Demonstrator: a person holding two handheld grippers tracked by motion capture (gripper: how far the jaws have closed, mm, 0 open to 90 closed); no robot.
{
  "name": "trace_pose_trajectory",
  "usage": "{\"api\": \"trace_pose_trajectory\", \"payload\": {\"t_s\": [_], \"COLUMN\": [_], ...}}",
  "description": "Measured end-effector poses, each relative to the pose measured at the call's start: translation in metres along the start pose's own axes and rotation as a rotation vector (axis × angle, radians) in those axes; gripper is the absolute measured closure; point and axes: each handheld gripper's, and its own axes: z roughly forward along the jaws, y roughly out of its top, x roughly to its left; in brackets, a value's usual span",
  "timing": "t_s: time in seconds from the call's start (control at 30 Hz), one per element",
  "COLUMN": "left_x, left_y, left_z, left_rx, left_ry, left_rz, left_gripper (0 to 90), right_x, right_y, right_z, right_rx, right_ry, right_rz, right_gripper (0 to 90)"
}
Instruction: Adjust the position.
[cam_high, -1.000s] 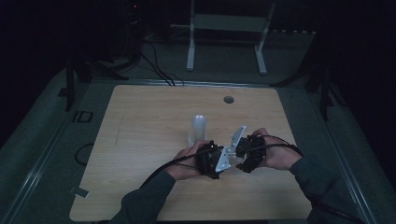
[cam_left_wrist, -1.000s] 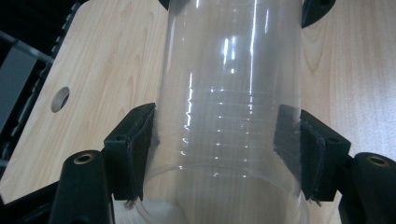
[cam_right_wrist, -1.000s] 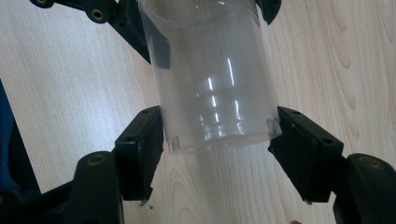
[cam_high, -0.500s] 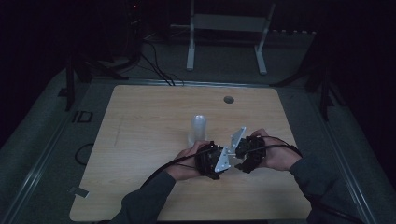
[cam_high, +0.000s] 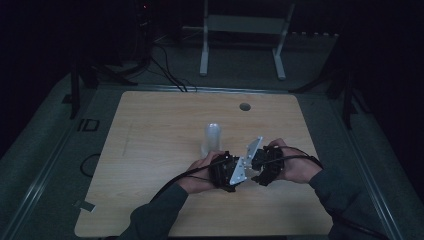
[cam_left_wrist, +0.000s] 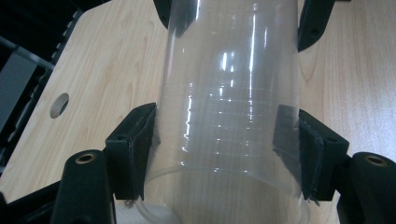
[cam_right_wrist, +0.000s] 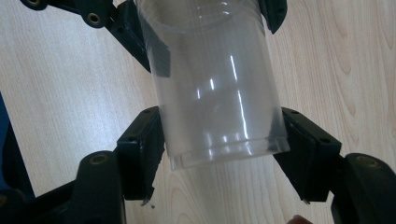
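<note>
Wooden table (cam_high: 150, 150); both grippers' fingers (cam_left_wrist: 135, 144) clamp 1 clear cup (cam_left_wrist: 229, 107)

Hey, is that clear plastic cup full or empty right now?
Empty. In both gripper views the wood grain of the table shows straight through the clear cup, with no liquid line or contents inside.

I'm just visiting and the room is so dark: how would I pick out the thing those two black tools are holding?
Start at the pale wooden table and follow the person's hands to its near middle. Just beyond the two black grippers stands a clear plastic cup, mouth down, both pairs of jaws closed around it. It is the one see-through thing on the table, with faint rings around its wall.
</note>
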Motion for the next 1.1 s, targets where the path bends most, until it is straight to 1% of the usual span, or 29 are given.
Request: {"api": "trace_pose_trajectory", "payload": {"t_s": [0.07, 0.17, 0.27, 0.4, 0.5, 0.57, 0.6, 0.7, 0.83, 0.9, 0.97, 1.0, 1.03, 1.1], "left_x": [0.000, 0.000, -0.001, 0.000, 0.000, 0.001, 0.001, 0.001, 0.001, 0.000, 0.000, 0.001, 0.001, 0.003], "left_y": [0.000, -0.001, -0.001, -0.001, -0.002, -0.002, -0.002, -0.001, 0.000, 0.001, 0.001, 0.001, 0.001, 0.001], "left_z": [0.000, 0.000, 0.000, 0.000, 0.000, -0.002, -0.002, -0.003, -0.004, -0.004, -0.004, -0.004, -0.004, -0.005], "left_rx": [-0.003, -0.001, -0.002, 0.003, -0.008, -0.009, -0.014, -0.023, -0.037, -0.038, -0.039, -0.048, -0.049, -0.055], "left_ry": [0.002, -0.005, -0.012, -0.008, -0.010, -0.013, -0.020, -0.020, -0.036, -0.042, -0.040, -0.044, -0.041, -0.035], "left_rz": [0.000, -0.002, -0.019, -0.034, -0.049, -0.055, -0.062, -0.068, -0.080, -0.087, -0.090, -0.104, -0.105, -0.115], "left_gripper": [31.6, 31.5, 30.3, 28.7, 26.9, 24.3, 23.8, 20.9, 17.2, 15.8, 15.0, 15.0, 14.4, 14.0], "right_x": [0.000, 0.001, 0.002, 0.002, 0.002, 0.003, 0.002, 0.003, 0.002, 0.003, 0.002, 0.002, 0.002, 0.003], "right_y": [0.000, 0.000, 0.000, 0.000, -0.001, -0.003, -0.003, -0.005, -0.007, -0.008, -0.008, -0.008, -0.009, -0.010], "right_z": [0.001, 0.002, 0.000, -0.001, -0.001, -0.001, 0.000, 0.000, 0.001, 0.001, 0.002, 0.002, 0.003, 0.004], "right_rx": [0.003, 0.000, -0.009, -0.014, -0.020, -0.016, -0.023, -0.028, -0.029, -0.034, -0.035, -0.036, -0.034, -0.031], "right_ry": [-0.001, -0.007, -0.013, -0.020, -0.016, -0.016, -0.013, -0.010, -0.007, -0.005, -0.005, -0.005, -0.009, -0.006], "right_rz": [-0.002, -0.005, -0.006, -0.007, -0.007, 0.008, 0.007, 0.015, 0.019, 0.032, 0.033, 0.035, 0.026, 0.036], "right_gripper": [35.8, 39.1, 41.3, 41.7, 41.8, 41.8, 41.8, 41.9, 41.9, 41.9, 41.9, 41.9, 41.9, 41.9]}}
